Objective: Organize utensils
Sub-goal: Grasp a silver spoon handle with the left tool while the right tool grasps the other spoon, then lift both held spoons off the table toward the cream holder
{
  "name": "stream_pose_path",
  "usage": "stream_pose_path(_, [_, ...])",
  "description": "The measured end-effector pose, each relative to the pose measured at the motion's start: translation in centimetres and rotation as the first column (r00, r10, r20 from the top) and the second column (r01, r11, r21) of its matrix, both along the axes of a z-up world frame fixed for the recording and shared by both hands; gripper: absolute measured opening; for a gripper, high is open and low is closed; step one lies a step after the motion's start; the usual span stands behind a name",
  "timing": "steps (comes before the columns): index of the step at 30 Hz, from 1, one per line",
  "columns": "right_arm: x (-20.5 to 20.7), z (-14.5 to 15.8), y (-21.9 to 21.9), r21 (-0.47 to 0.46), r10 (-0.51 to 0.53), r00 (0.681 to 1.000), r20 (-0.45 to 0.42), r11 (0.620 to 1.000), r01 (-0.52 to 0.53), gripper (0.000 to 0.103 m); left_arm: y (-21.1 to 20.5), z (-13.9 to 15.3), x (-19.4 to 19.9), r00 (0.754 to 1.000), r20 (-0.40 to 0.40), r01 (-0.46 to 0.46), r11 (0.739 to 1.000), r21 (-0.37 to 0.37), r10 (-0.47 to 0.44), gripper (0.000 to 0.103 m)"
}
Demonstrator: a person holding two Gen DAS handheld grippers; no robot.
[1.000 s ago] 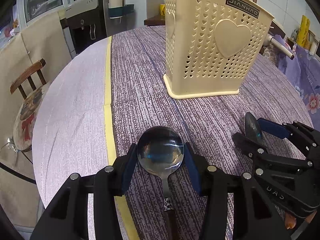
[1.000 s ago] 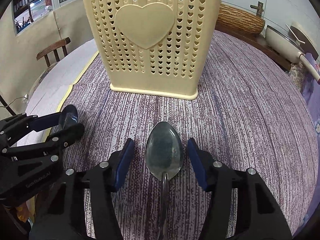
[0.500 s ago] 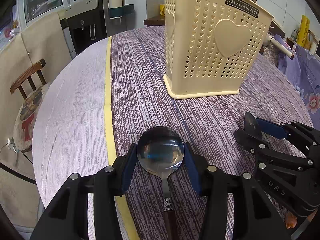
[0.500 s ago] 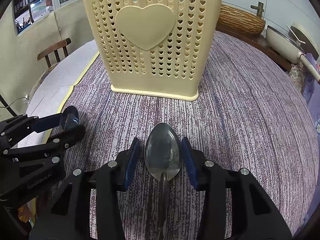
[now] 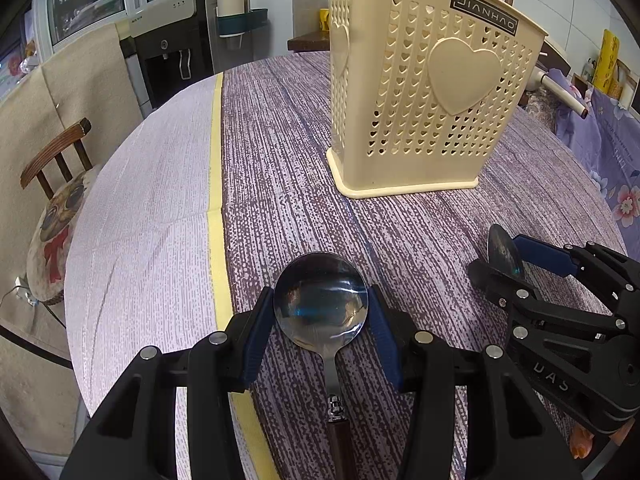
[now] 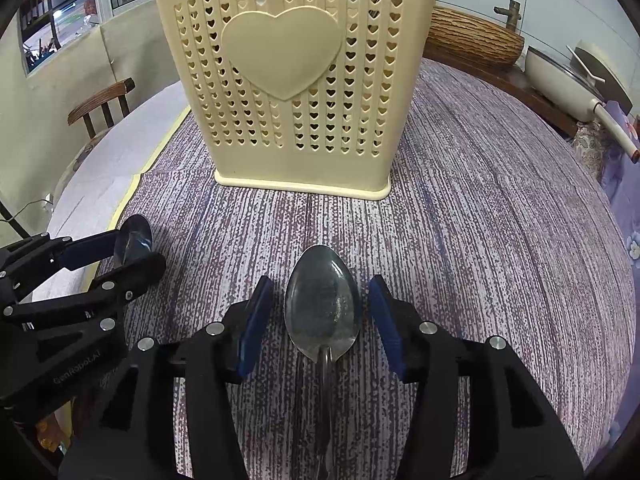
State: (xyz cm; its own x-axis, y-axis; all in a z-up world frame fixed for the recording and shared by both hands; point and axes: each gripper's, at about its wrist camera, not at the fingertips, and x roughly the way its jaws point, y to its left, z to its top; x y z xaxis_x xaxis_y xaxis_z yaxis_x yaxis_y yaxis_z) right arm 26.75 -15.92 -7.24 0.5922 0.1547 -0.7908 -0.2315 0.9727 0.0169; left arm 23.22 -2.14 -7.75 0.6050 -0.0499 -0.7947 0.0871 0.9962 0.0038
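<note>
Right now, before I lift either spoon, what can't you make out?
Holder interior: in the left wrist view the perforated walls hide it; in the right wrist view the top edge cuts the rim off.
Round spoon handle end: left wrist view, runs off the bottom edge.
Oval spoon handle end: right wrist view, runs off the bottom edge.

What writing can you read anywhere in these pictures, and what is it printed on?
"JIANHAO": dark label on the cream basket; cut off at the right wrist view's top edge.
"GenRobot.AI": left gripper.
"DAS": right gripper.
Red sign behind the water dispenser: too blurred to read.
</note>
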Motion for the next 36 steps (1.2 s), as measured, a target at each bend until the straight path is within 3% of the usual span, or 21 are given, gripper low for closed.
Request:
stream_pose_path(3, [0.1,0.1,-0.2,0.008,-0.010,1.000,-0.001,1.000,0.010,0.038,0.0,0.0,0.1,1.000,-0.002,-0.001,1.000,-0.006,0.001,0.047])
stream_pose_path(15, [-0.2,1.0,-2.0,0.092,-0.032,0.999,0.016,0.995,0.030,0.038,-0.4,1.0,-0.1,0.999,0.042,0.034,0.998,-0.048,-0.032,0.047])
stream_pose_path(28, [-2.1,7.0,-4.1,0.226,-0.050,0.991,0.128,0.974,0.020,0.038,-0.7,5.8,-1.4,0.984,0.167,0.075,0.991,-0.107,-0.057,0.047])
stream_pose_path(36, [-3.0,8.8,-4.6,0.237,-0.049,0.982,0.185,0.972,0.004,0.038,-1.0,7.6,-1.9,0.972,0.228,0.090,0.988,-0.122,-0.060,0.047])
